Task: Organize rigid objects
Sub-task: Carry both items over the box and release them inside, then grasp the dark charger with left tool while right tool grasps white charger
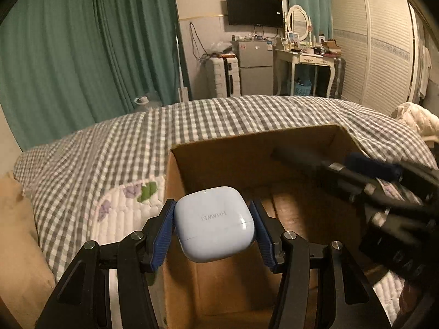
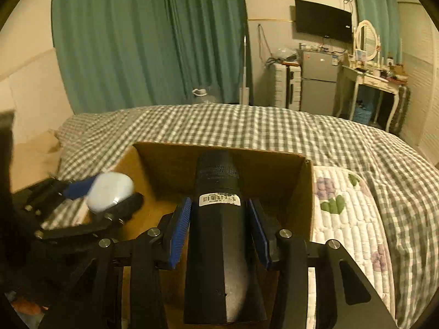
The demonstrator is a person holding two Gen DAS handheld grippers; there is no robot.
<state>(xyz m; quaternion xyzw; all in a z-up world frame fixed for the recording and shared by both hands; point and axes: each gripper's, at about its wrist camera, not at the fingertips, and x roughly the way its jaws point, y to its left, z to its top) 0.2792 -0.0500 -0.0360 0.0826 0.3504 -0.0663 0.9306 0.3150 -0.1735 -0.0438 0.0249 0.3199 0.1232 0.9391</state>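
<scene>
My left gripper (image 1: 212,224) has its 2 blue pads clamped on the pale blue earbud case (image 1: 214,223), logo upside down to my camera, held above the near-left corner of the open cardboard box (image 1: 247,148). My right gripper (image 2: 218,216) is closed on a long black cylinder (image 2: 218,192) with a white barcode label, pointing forward over the box interior toward the far wall. The 2 tools sit close together over the box, the right one blurred at the edge of my left view. The box rests on a gray checked bedspread (image 1: 219,115), a floral quilt (image 2: 348,219) just beside its right wall. Teal curtains (image 1: 82,54) hang beyond the bed.
</scene>
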